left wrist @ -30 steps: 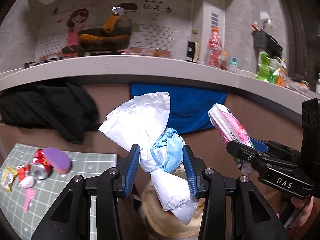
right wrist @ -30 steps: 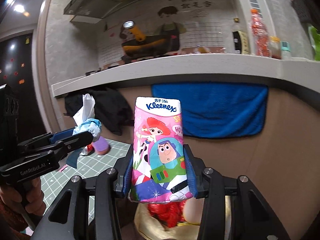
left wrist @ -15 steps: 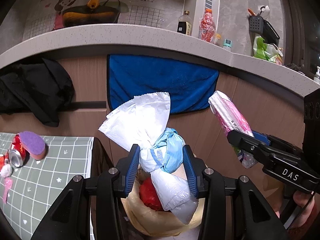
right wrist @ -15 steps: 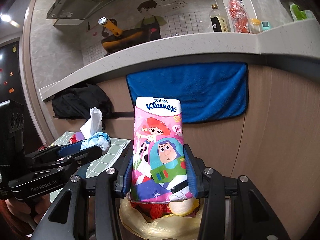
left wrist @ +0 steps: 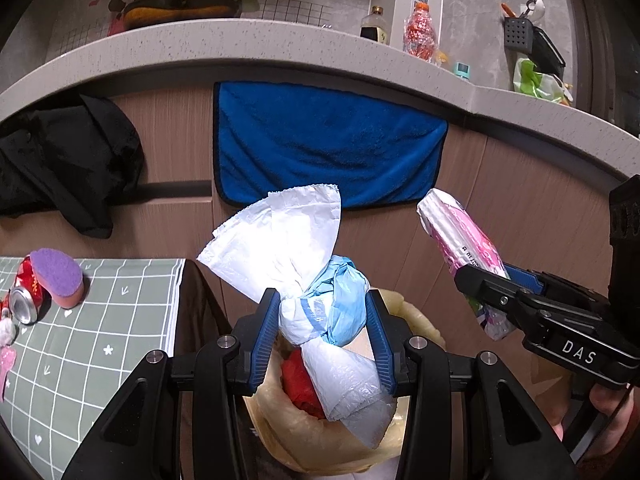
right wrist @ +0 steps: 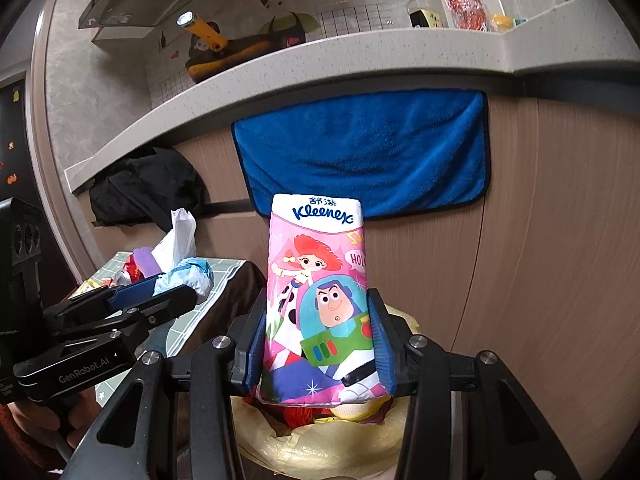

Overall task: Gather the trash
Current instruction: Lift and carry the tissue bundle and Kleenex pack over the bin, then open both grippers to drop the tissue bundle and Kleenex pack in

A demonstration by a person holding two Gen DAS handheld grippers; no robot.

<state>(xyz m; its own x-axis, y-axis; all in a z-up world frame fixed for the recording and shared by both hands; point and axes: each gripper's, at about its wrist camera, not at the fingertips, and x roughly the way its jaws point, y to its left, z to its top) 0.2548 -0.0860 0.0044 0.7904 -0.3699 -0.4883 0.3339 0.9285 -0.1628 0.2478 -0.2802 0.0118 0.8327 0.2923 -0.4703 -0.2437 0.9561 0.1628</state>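
Observation:
My left gripper (left wrist: 322,320) is shut on a crumpled white and blue plastic bag (left wrist: 312,280) and holds it over a yellow trash bag (left wrist: 316,432) that has red trash inside. My right gripper (right wrist: 318,336) is shut on a pink Kleenex tissue pack (right wrist: 318,296) and holds it upright above the same trash bag (right wrist: 320,440). The right gripper with the pack (left wrist: 460,248) shows at the right of the left wrist view. The left gripper with its bag (right wrist: 184,272) shows at the left of the right wrist view.
A green grid-patterned table (left wrist: 80,340) at the left holds a red can (left wrist: 26,296), a purple sponge (left wrist: 58,276) and small scraps. A blue towel (left wrist: 328,148) and black cloth (left wrist: 68,160) hang on the wooden counter front under a stone countertop (left wrist: 280,44).
Both grippers have tilted down and moved over the trash bag, which now shows more fully below them. The table has slid to the left. Both grips are unchanged.

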